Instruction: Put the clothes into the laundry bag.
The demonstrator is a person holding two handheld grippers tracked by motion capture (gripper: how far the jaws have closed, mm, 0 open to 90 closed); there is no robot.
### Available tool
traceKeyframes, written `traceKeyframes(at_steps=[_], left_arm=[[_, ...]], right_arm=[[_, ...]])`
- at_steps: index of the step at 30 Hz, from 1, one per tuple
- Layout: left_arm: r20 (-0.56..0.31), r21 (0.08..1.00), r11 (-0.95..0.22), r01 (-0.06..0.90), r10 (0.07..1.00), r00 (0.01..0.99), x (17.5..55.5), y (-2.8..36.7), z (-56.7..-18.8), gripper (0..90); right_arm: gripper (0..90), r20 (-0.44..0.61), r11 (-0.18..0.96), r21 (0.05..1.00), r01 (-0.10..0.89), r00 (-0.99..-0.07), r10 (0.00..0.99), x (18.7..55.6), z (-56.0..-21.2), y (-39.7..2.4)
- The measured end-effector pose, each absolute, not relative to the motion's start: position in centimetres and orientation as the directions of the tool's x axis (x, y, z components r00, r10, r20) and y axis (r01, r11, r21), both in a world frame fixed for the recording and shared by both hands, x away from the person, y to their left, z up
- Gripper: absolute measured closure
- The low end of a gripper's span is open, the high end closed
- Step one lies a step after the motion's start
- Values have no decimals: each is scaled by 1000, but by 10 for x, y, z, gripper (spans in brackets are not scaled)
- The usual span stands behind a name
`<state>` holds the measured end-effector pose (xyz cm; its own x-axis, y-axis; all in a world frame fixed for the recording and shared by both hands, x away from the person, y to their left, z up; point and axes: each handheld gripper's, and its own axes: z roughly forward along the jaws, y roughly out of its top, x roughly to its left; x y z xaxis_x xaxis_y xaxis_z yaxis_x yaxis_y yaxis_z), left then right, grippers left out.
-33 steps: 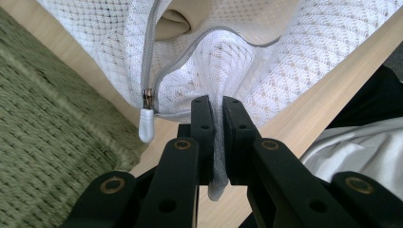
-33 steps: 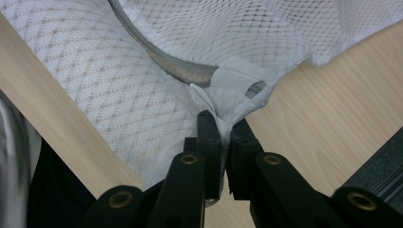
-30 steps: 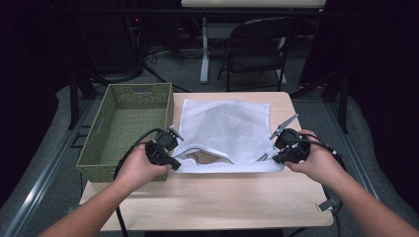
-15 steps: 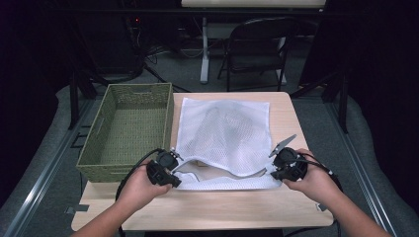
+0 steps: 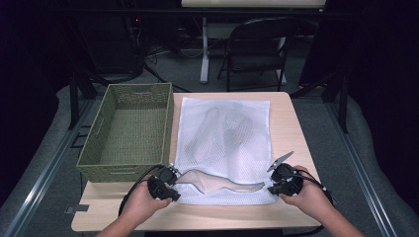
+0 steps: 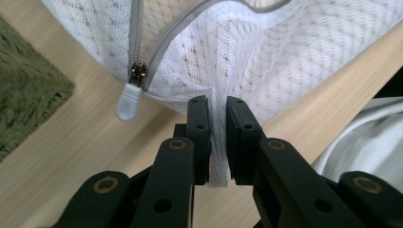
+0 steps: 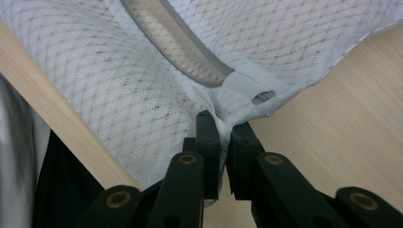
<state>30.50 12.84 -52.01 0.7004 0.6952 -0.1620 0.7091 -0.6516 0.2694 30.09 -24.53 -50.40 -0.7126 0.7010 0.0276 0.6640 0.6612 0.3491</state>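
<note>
We take in the wooden table [image 5: 291, 123] first, broad and pale under everything we hold. On it, beyond and beside our left gripper [image 5: 170, 183], sits the olive woven basket [image 5: 126, 131], its near wall just up from that gripper and its right wall running along the bag's left edge. Between our two grippers spreads the white mesh laundry bag [image 5: 225, 138], lying flat on the table and reaching away from us toward the far edge, with some pale cloth showing dimly through the netting. Its mouth gapes open along the near side, in the stretch between the two grippers. Past the far edge of the table, well apart from both hands, stands a dark folding chair [image 5: 259, 52].

Now the grip. The left gripper is clamped on the bag's near-left corner; in the left gripper view [image 6: 217, 137] a pinch of netting runs right down between the two black jaws. Just up and to the left of them hangs the grey zipper pull [image 6: 127, 100], resting on bare table, close beside the jaws but clear of them. The right gripper [image 5: 276, 183] is clamped on the near-right corner; in the right gripper view [image 7: 225, 154] the jaws squeeze the bunched fabric at the end of the zipper, right below the grey trim.
</note>
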Motion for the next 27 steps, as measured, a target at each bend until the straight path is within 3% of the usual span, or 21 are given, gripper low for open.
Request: traceKeyframes(at_steps=[23,27], left_arm=[[-167,290,-585,757,748,642,291,154,-542,730],[-169,297,-580,759,750,639,289,160,-540,717]], right_arm=[[708,74,603,342,721,-660,748,290,-531,-261],[633,79,575,368,731,-641,764,285,-535,-262]])
